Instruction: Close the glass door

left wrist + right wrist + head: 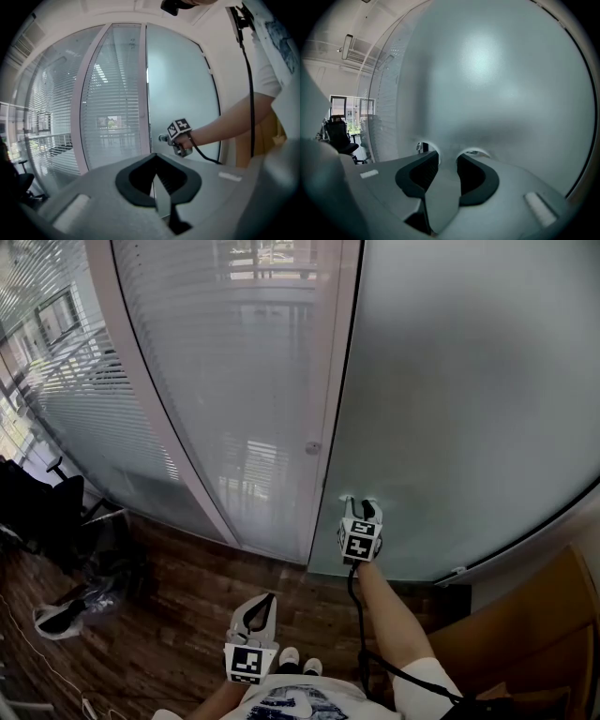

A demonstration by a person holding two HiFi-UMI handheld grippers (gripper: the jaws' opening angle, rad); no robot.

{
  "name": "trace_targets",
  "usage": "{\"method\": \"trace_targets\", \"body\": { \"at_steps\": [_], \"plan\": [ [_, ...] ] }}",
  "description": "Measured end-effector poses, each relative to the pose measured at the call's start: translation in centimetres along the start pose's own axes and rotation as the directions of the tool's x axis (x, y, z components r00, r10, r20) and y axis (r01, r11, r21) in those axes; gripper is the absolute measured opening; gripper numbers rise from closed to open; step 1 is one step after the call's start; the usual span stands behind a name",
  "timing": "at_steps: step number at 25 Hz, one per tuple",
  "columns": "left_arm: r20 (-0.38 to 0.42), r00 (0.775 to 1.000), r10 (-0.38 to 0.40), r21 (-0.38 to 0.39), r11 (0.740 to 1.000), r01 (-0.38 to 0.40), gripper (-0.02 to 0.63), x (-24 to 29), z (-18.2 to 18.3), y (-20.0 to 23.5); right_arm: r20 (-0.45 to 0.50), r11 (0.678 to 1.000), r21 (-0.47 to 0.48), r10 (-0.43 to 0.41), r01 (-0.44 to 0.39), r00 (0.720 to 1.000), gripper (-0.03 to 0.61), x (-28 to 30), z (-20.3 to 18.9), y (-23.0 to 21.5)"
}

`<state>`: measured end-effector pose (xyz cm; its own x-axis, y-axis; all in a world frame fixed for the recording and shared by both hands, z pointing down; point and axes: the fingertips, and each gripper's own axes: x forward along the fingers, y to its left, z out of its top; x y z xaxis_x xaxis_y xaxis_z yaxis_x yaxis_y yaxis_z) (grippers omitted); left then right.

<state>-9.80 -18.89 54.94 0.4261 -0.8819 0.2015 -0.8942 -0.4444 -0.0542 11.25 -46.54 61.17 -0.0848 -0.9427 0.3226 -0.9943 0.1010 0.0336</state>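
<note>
1. In front of the person, on the right of the head view: one glass door (469, 409), milky and very big. Stands tall, with its long way running up and down.
2. To its left: one glass wall with blinds (216, 381), and one white frame (330, 381) right beside the door's loose edge. Only a thin dark line between edge and frame. Cannot tell if shut all the way.
3. Down below: one wooden floor (169, 615).
4. Two tongs in all. Right tongs (362, 506): tips touching the milky glass, low down and near the loose edge. Jaws spread apart, with only flat glass in front of them. Gripping nothing, just leaning on the pane.
5. Left tongs (268, 600): held low and back by the body, well apart from the door. Jaws pinched together and empty.
6. Nearer by far: the right hand. Door straight ahead of its tips, flat on. Most likely next: a push straight forward on the glass, to press the loose edge home against the frame.
7. Smallest: one little round knob (312, 447) on the white frame, above the right tongs. Not touched by either tongs.
</note>
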Motion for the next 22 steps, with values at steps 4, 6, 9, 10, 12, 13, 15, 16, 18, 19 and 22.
{"method": "trace_targets", "body": {
  "at_steps": [4, 6, 9, 10, 12, 13, 15, 16, 18, 19, 22],
  "plan": [
    [-0.006, 1.000, 0.001, -0.006, 1.000, -0.001, 0.000, -0.2, 0.0, 0.0, -0.002, 1.000, 0.001, -0.005, 0.005, 1.000, 0.127, 0.5, 0.2, -0.2],
    [-0.006, 1.000, 0.004, -0.008, 1.000, -0.004, 0.000, -0.1, -0.4, 0.1, -0.004, 1.000, 0.002, -0.008, 0.008, 1.000, 0.127, 0.9, 0.3, -0.4],
    [-0.009, 1.000, 0.010, -0.010, 1.000, -0.010, 0.001, 0.1, -0.5, 0.4, -0.008, 1.000, 0.002, -0.010, 0.010, 1.000, 0.127, 1.6, 0.5, -0.5],
    [-0.010, 1.000, 0.012, -0.011, 1.000, -0.012, 0.000, 0.1, -0.6, 0.5, -0.009, 1.000, 0.002, -0.010, 0.010, 1.000, 0.127, 1.8, 0.5, -0.6],
    [-0.012, 1.000, 0.015, -0.010, 1.000, -0.015, 0.000, 0.2, -0.6, 0.7, -0.012, 1.000, 0.002, -0.008, 0.008, 1.000, 0.127, 2.1, 0.7, -0.7],
    [-0.012, 1.000, 0.015, -0.009, 1.000, -0.015, 0.000, 0.3, -0.6, 0.7, -0.013, 1.000, 0.002, -0.007, 0.007, 1.000, 0.129, 2.3, 0.7, -0.7],
    [-0.015, 1.000, 0.016, -0.008, 1.000, -0.016, 0.000, 0.4, -0.7, 0.8, -0.010, 1.000, 0.001, -0.010, 0.010, 1.000, 0.129, 2.6, 0.8, -0.9],
    [-0.018, 1.000, 0.016, -0.009, 1.000, -0.017, 0.000, 0.5, -0.8, 0.8, -0.006, 1.000, 0.000, -0.013, 0.013, 1.000, 0.129, 2.8, 0.8, -1.0],
    [-0.023, 1.000, 0.019, -0.011, 1.000, -0.019, 0.000, 0.7, -0.9, 1.0, 0.002, 1.000, 0.000, -0.017, 0.017, 1.000, 0.129, 3.1, 0.9, -1.1],
    [-0.026, 0.999, 0.020, -0.012, 1.000, -0.020, 0.000, 0.7, -1.0, 1.1, 0.004, 1.000, -0.001, -0.018, 0.018, 1.000, 0.129, 3.3, 1.0, -1.1],
    [-0.032, 0.999, 0.020, -0.015, 1.000, -0.021, 0.000, 0.7, -1.2, 1.2, -0.001, 1.000, -0.004, -0.012, 0.012, 1.000, 0.129, 3.6, 1.1, -1.2]
  ]
}}
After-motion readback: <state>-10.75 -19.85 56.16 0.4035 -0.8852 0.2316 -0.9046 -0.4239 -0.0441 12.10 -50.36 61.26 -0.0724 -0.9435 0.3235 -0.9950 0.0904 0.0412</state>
